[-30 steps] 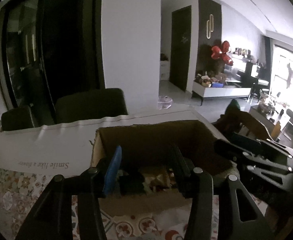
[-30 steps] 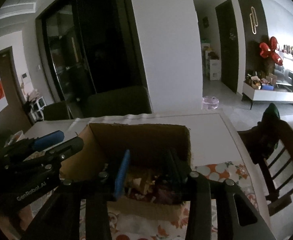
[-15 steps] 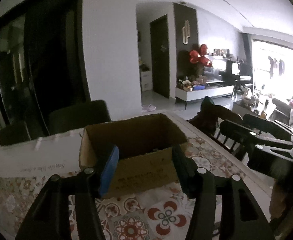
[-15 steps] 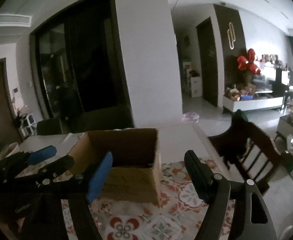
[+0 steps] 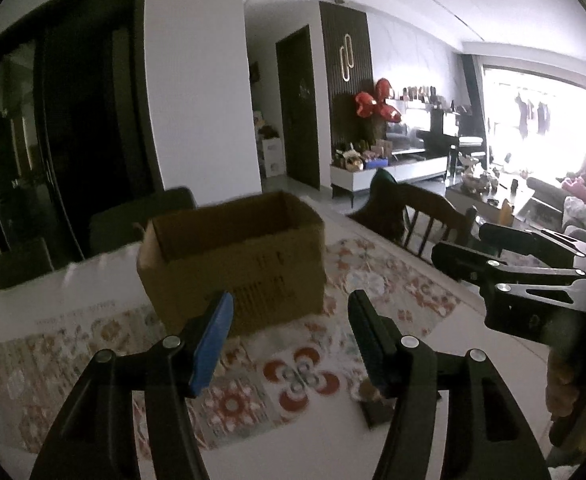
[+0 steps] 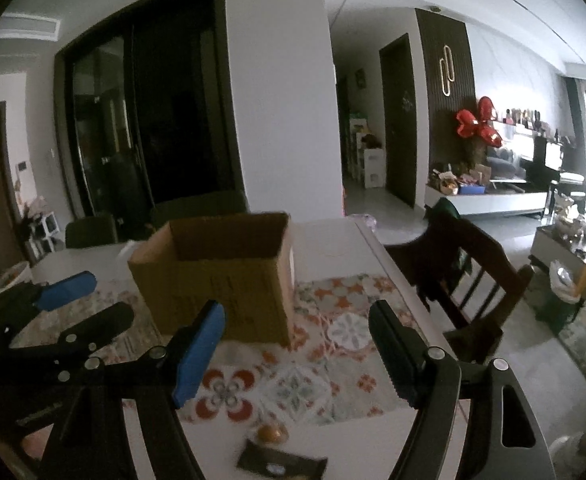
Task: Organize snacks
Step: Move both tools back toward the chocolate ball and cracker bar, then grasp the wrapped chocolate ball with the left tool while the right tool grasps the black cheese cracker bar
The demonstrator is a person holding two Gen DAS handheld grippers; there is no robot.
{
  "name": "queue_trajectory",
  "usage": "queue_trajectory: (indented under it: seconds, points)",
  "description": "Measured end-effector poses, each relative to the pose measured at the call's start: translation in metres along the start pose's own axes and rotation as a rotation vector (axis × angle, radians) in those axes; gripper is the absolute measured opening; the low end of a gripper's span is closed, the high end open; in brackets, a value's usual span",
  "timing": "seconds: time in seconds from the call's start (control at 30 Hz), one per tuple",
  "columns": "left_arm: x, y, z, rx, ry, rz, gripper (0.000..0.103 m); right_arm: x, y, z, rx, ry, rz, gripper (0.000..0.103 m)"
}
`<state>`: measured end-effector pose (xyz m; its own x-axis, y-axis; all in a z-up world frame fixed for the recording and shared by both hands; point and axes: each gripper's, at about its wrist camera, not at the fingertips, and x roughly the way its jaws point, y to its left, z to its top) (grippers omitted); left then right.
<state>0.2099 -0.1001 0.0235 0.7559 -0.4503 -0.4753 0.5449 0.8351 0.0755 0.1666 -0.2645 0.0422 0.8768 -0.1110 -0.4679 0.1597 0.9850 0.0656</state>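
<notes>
Behind everything is a dim living room with a bright window far off, and up close a white table (image 6: pixel 333 248) with a flowery patterned cloth (image 6: pixel 325 384) on it.

Start with the left gripper (image 5: pixel 289 336). Its black and blue fingers stand apart and nothing is between them. The jaws have just been opening a bit more. They point at the cloth, in front of the box.

The right gripper (image 6: pixel 297 344) is wide open too, and empty. Its jaws opened within the last second and are staying wide.

Just below the right gripper, near the table's front edge, lie two snacks. One is a small round orange-gold wrapped sweet (image 6: pixel 271 433). Touching it or just beside it is a flat dark packet (image 6: pixel 281 466). In the left view the dark packet (image 5: pixel 377 412) shows partly behind the right finger. It is blurry, so I cannot tell what kind of snack it is.

Farther out stands the open brown cardboard box (image 6: pixel 217 276), upright on the cloth. From here I cannot see inside it, so I cannot say how many snacks it holds.

A dark wooden chair (image 6: pixel 465 264) stands beside the table on the right.

I think the job is not finished. Both grippers are empty, and at least two snacks sit outside the box. My guess is that one of them gets picked up next, likely by the right gripper, since it is closest.
</notes>
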Motion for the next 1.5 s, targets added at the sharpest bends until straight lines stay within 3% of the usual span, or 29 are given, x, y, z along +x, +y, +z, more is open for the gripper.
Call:
queue_trajectory:
  seconds: [0.43, 0.63, 0.9, 1.07, 1.3, 1.4, 1.5]
  points:
    - [0.01, -0.022, -0.038, 0.09, 0.058, -0.063, 0.059, 0.001, 0.003, -0.053, -0.071, 0.13, -0.03, 0.075]
    - [0.017, -0.036, -0.054, 0.184, 0.066, -0.087, 0.059, 0.009, 0.008, -0.077, -0.157, 0.201, 0.032, 0.075]
    - [0.039, -0.044, -0.063, 0.211, 0.105, -0.151, 0.058, 0.027, 0.014, -0.099, -0.324, 0.271, 0.101, 0.075]
    - [0.062, -0.045, -0.072, 0.227, 0.159, -0.196, 0.052, 0.042, 0.016, -0.113, -0.396, 0.317, 0.169, 0.075]
    - [0.086, -0.055, -0.076, 0.278, 0.215, -0.267, 0.049, 0.062, 0.016, -0.124, -0.43, 0.364, 0.248, 0.074]
    - [0.095, -0.057, -0.079, 0.276, 0.242, -0.293, 0.043, 0.069, 0.015, -0.127, -0.434, 0.383, 0.276, 0.073]
    - [0.106, -0.058, -0.081, 0.266, 0.268, -0.322, 0.042, 0.075, 0.013, -0.13, -0.421, 0.404, 0.299, 0.065]
